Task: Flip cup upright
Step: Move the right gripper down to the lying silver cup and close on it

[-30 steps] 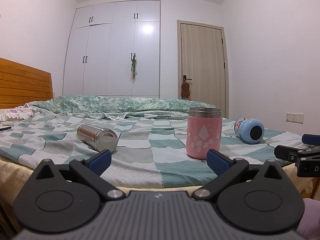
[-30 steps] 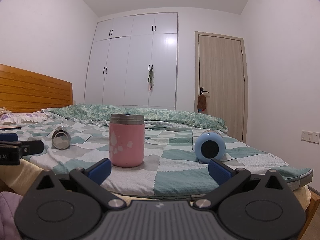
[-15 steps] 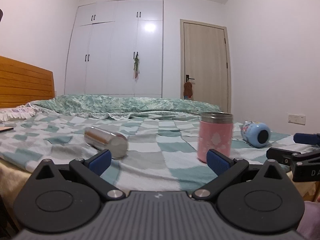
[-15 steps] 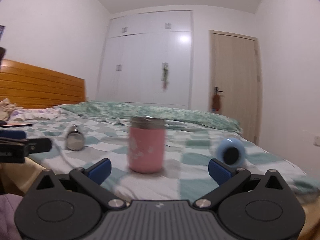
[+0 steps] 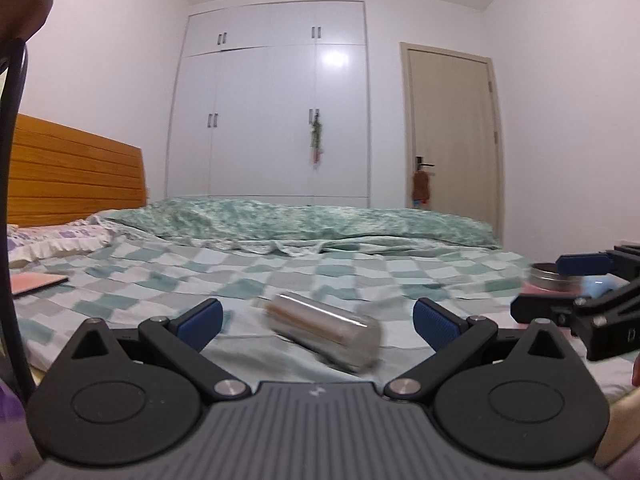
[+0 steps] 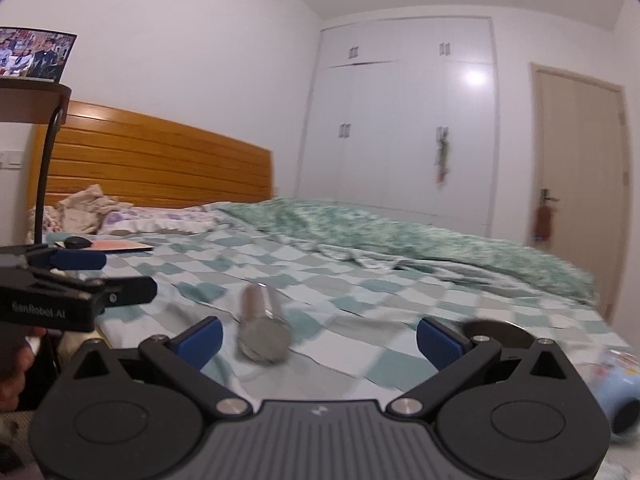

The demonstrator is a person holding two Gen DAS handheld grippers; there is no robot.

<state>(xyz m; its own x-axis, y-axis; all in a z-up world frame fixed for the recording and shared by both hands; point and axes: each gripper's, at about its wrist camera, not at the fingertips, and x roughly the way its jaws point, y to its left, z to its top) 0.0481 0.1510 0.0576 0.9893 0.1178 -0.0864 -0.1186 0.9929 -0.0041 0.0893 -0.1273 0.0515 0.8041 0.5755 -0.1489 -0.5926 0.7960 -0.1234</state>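
A steel cup (image 5: 326, 332) lies on its side on the checked bedspread (image 5: 280, 272), straight ahead of my open, empty left gripper (image 5: 318, 320). In the right wrist view the steel cup (image 6: 262, 334) lies with its end towards me, left of centre between the fingers of my open, empty right gripper (image 6: 320, 338). A pink cup (image 5: 550, 280) stands upright at the right, partly hidden by the right gripper. A blue cup (image 6: 620, 392) lies on its side at the lower right.
A wooden headboard (image 6: 160, 168) and pillows (image 6: 152, 222) are at the left. A folded green quilt (image 5: 300, 220) lies across the far side. A pink flat item (image 6: 120, 246) with a black object rests near the pillows. A wardrobe (image 5: 272, 120) and door (image 5: 452, 132) stand behind.
Both grippers have swung left and moved closer to the bed. The steel cup is now centred between the left fingers; the pink and blue cups have slid to the right edge.
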